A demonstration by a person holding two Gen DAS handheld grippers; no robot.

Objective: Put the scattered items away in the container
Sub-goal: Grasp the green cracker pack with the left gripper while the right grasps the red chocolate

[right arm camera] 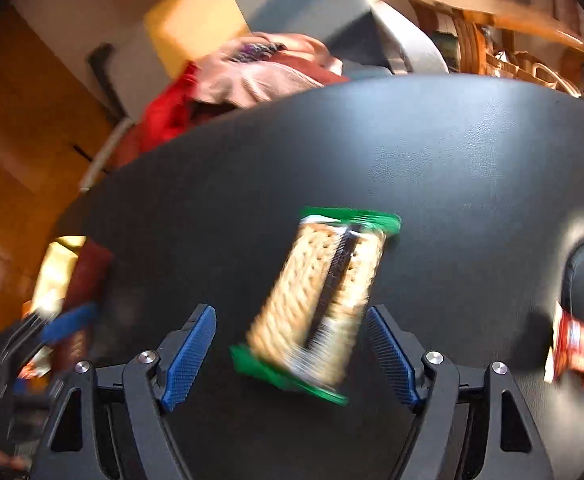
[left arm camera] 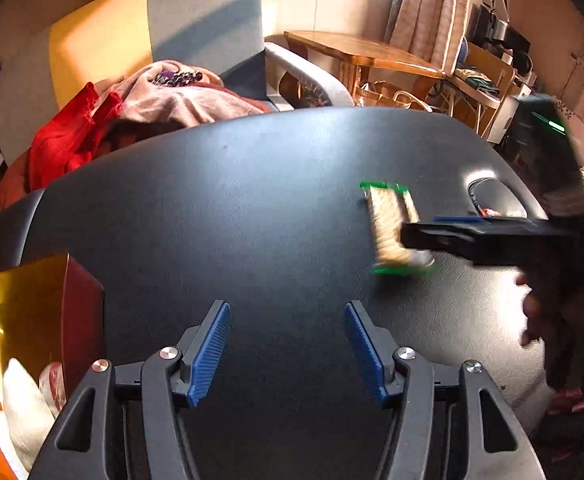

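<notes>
— Cracker packet [right arm camera: 317,308]?
— Flat on the black table [right arm camera: 451,152], between the right gripper [right arm camera: 292,356]'s wide, empty jaws, long axis running away, slightly skewed.
— Left gripper [left arm camera: 288,354]?
— Wide, empty, farther off.

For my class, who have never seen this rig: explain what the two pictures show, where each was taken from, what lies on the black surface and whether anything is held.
No robot here: a person holds a two-finger gripper in each hand, each carrying a camera looking along its blue-padded fingers. The left gripper is open over the bare black table. The right gripper is open around a green-edged cracker pack lying on the table, not gripped. A red packet lies to the right. A gold-lined box sits at the left edge. Nothing is held.
</notes>
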